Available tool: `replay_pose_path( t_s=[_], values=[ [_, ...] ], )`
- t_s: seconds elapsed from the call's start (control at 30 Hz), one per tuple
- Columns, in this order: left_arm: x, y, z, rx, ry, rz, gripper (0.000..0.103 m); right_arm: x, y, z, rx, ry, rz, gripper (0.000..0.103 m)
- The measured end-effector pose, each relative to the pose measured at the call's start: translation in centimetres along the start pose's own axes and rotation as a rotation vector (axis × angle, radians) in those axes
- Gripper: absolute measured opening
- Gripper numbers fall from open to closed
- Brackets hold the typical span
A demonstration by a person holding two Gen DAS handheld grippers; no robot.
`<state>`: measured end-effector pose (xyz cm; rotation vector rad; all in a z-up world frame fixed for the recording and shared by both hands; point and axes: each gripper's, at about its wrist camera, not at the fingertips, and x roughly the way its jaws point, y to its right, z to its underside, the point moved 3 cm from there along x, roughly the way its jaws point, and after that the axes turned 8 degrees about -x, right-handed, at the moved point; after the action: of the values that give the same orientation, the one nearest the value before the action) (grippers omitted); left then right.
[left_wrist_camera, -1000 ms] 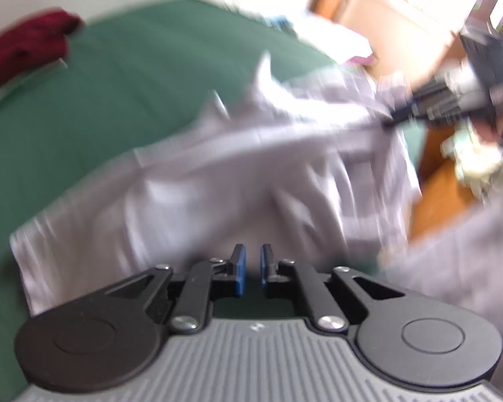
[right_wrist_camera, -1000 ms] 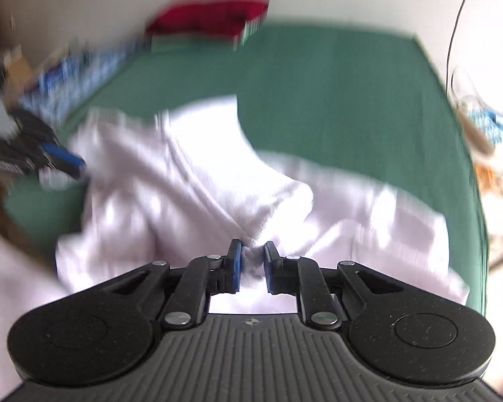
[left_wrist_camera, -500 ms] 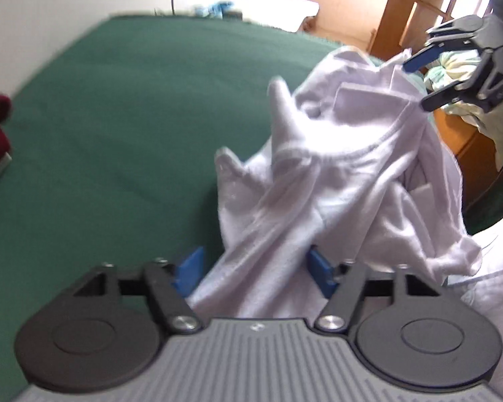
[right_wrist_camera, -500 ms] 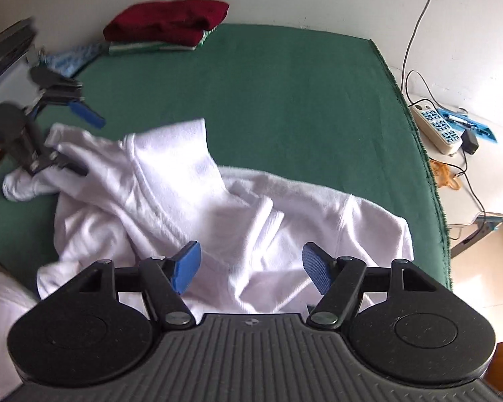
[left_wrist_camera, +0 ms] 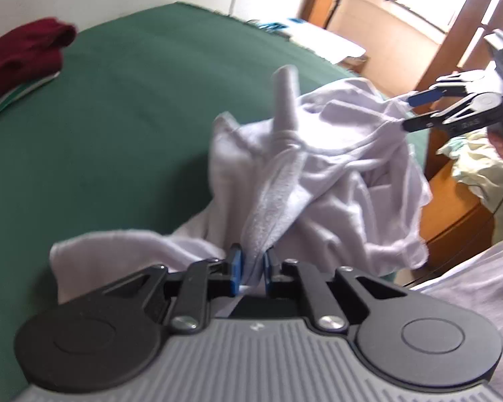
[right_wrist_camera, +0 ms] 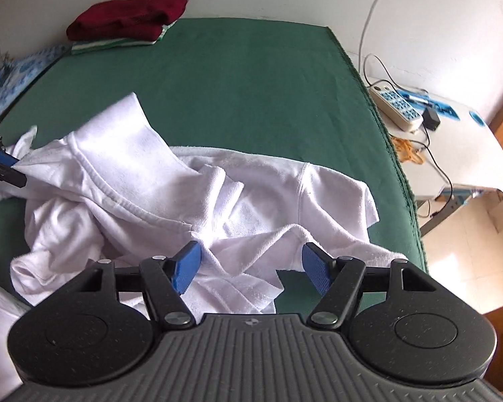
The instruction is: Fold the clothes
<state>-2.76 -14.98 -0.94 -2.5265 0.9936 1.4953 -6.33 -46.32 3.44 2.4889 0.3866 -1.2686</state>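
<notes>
White shirt [right_wrist_camera: 157,181] lies crumpled across the green bed [right_wrist_camera: 238,77], perhaps collar leftward. Left tool [left_wrist_camera: 250,264] is clamped on it; right tool [right_wrist_camera: 251,264] stands apart. Only the right view shows the power strip [right_wrist_camera: 395,104].

The white shirt [right_wrist_camera: 191,181] is soft cotton-like knit cloth, matt, with a fine towelling-like rough weave showing on its folds and a ribbed hem band, and it lies crumpled on a green cover [right_wrist_camera: 238,80] of flat, matt, felt-like cloth. Both grippers, left [left_wrist_camera: 250,264] and right [right_wrist_camera: 251,264], are matt black plastic with a ribbed grey body, shiny metal pivot screws and blue rubbery-looking pads [right_wrist_camera: 186,266]. At the cover's far corner sits a stack of dark red clothes [right_wrist_camera: 127,16], thick matt cloth, and beyond its right edge a smooth white table [right_wrist_camera: 466,154].
</notes>
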Motion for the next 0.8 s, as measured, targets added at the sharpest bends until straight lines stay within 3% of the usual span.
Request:
replay_pose_path(
  t_s=[0.07,0.3,0.47,0.5,0.57,0.6,0.67,0.8],
  values=[
    [-0.5,-1.0,-0.1,-0.049,0.018,-0.025,0.007,0.2,-0.4,-0.2,-0.053,-0.007,-0.007,0.071],
    [-0.5,0.1,-0.9,-0.041,0.046,-0.058,0.007,1.0,-3.0,-0.7,-0.200,-0.026,-0.059,0.071],
    [0.2,0.1,-0.2,-0.061,0.063,-0.094,0.007,2.3,-4.2,-0.6,-0.304,0.007,0.046,0.069],
    [0.5,0.1,-0.1,-0.059,0.065,-0.113,0.007,3.2,-4.2,-0.3,-0.319,-0.014,0.054,0.066],
    [1.1,0.3,0.1,-0.053,0.069,-0.152,0.007,3.9,-4.3,-0.1,-0.326,-0.034,0.026,0.036],
    [1.4,0.3,0.2,-0.050,0.071,-0.171,0.007,3.9,-4.4,-0.1,-0.320,-0.033,-0.006,0.012],
    [-0.6,0.9,-1.2,-0.065,0.163,-0.200,0.007,2.3,-4.7,-0.7,-0.331,0.027,0.051,0.010],
    [-5.4,2.2,-4.3,-0.091,0.362,-0.258,0.006,-3.1,-2.3,-4.4,-0.182,0.237,0.101,0.006]
  ],
)
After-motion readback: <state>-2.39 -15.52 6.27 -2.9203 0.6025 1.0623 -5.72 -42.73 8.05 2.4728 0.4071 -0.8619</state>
